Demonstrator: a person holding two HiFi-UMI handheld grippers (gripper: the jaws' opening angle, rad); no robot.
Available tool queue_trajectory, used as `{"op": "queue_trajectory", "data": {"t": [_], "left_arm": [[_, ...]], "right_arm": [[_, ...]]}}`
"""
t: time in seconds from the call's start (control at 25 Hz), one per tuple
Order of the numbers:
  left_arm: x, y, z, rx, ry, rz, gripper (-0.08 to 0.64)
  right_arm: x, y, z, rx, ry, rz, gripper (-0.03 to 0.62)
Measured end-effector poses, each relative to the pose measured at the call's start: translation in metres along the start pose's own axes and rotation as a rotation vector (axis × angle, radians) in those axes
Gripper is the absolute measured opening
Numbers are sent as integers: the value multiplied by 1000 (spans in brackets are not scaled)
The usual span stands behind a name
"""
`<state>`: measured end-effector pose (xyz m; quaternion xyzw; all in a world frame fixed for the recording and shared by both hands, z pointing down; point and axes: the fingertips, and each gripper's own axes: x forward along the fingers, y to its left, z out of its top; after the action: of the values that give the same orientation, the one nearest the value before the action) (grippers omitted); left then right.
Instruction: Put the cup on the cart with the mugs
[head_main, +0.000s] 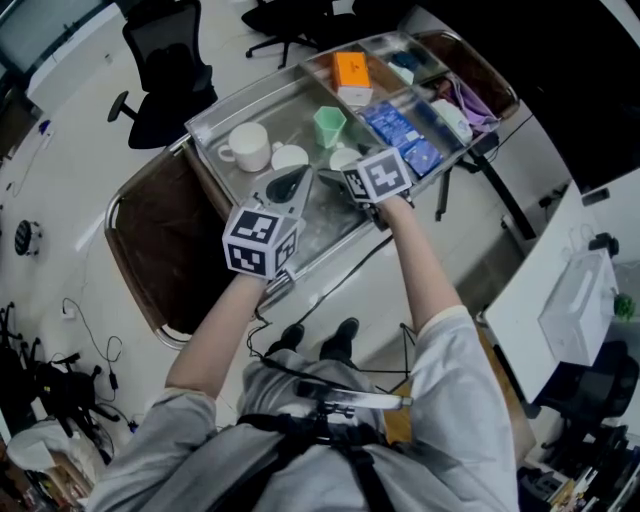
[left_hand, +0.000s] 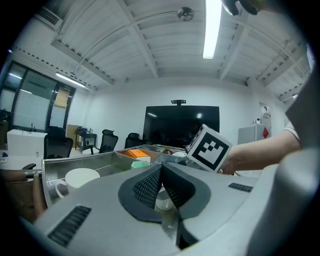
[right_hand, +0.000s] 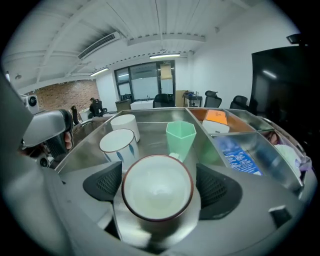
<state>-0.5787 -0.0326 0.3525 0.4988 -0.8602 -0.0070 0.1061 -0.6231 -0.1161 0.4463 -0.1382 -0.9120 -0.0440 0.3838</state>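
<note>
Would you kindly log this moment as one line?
right tongs: open around brown-rimmed white cup | cup: on steel cart tray | left tongs: shut

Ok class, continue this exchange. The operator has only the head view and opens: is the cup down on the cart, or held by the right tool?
Observer: In the right gripper view the cup stands on the cart's steel floor.
Operator: Is the right tool gripping it?
Observer: No, it is open, its pads clear of the cup on both sides.
Operator: And the left tool?
Observer: Its own view shows it shut, with nothing between its jaws.
</note>
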Motion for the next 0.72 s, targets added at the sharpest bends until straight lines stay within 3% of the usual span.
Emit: {"op": "queue_trajectory", "data": {"t": [0.24,0.56,0.6,0.72], "left_arm": [[-5,-14,5,11,-6,-35,5],[-19,-33,9,43,-11,-110,5],[-21,-36,10,45,-11,-121,5],[-27,-45,10,49,-11,-157,5]], "right_arm": [[-37,1,11,-23,-74,-69,459],[-122,18,22,44,-284,-104,456],[-132,22,22,47,-309,-114,449],[-160,32,13,80,-384,-151,335]]}}
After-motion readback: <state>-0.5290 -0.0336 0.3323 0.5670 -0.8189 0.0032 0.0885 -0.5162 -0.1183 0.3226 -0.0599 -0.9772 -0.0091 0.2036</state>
